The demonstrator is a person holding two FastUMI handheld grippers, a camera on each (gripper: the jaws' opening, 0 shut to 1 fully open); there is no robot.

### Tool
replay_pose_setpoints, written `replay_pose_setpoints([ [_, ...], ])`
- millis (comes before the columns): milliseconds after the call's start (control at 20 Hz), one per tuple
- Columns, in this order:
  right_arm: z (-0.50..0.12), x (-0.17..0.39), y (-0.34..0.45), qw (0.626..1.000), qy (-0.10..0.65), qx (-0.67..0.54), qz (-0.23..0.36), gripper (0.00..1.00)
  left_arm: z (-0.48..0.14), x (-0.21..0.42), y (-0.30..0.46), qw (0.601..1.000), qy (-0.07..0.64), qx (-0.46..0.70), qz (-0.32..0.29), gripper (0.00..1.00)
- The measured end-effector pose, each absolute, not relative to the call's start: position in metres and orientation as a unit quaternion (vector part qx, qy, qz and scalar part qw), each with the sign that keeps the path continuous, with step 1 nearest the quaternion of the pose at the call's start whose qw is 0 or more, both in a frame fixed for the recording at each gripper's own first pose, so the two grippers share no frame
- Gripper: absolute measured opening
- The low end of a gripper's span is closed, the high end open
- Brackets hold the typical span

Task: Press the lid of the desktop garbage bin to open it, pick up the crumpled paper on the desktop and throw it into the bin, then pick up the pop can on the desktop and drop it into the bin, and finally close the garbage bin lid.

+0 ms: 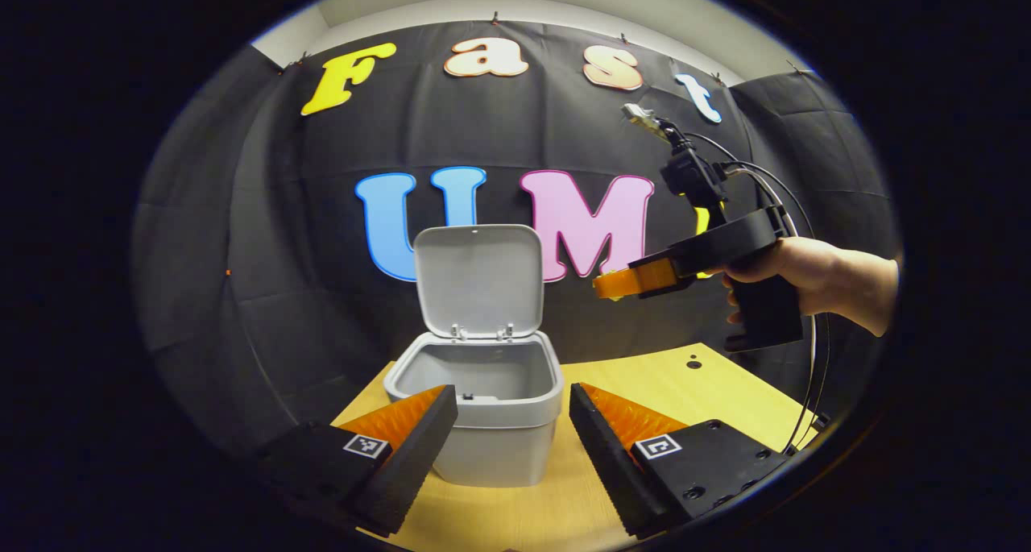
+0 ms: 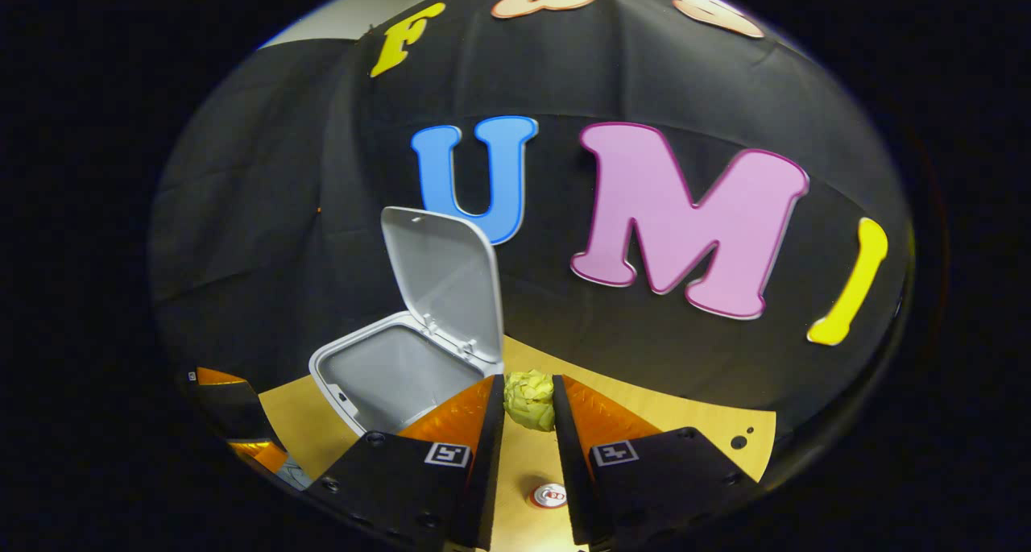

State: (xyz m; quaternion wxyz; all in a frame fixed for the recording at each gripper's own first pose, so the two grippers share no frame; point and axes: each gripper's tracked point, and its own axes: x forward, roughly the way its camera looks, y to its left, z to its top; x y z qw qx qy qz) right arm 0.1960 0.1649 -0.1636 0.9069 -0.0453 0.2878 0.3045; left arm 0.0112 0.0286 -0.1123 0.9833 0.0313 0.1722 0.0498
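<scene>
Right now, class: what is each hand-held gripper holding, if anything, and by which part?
The right hand-held gripper pinches the paper by its two sides. The left hand-held gripper holds nothing.

Smooth matt grey plastic on the bin [image 1: 495, 423] and its raised lid [image 1: 479, 278], faintly sheened inside. Pale wood-grain laminate for the surface [image 1: 644, 383], smooth, low gloss. Crumpled yellowish paper [image 2: 530, 400], creased and dull, pinched in the right claw [image 2: 527, 407]. Shiny metal top on the pop can [image 2: 548, 495] (little else of it visible). Ribbed, rough-looking pads [image 1: 403, 415] on the left claw [image 1: 513, 415]. Matt black cloth wall [image 1: 266, 238], softly wrinkled.
</scene>
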Motion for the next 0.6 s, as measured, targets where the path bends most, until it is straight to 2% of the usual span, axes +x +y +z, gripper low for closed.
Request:
replay_pose_setpoints([
  [200, -0.184, 0.181, 0.228, 0.881, 0.302, -0.046, 0.361, 0.4, -0.114, -0.005, 0.052, 0.981, 0.173, 0.03, 0.085, 0.95],
  [500, -0.213, 0.166, 0.275, 0.858, 0.323, -0.045, 0.397, 0.4, -0.122, -0.023, 0.07, 0.975, 0.188, 0.024, 0.118, 0.95],
  [550, -0.215, 0.163, 0.278, 0.856, 0.325, -0.041, 0.401, 0.48, -0.121, -0.023, 0.071, 0.975, 0.188, 0.025, 0.118, 0.95],
  [600, -0.216, 0.164, 0.28, 0.857, 0.326, -0.038, 0.397, 0.48, -0.122, -0.024, 0.07, 0.975, 0.188, 0.027, 0.117, 0.95],
])
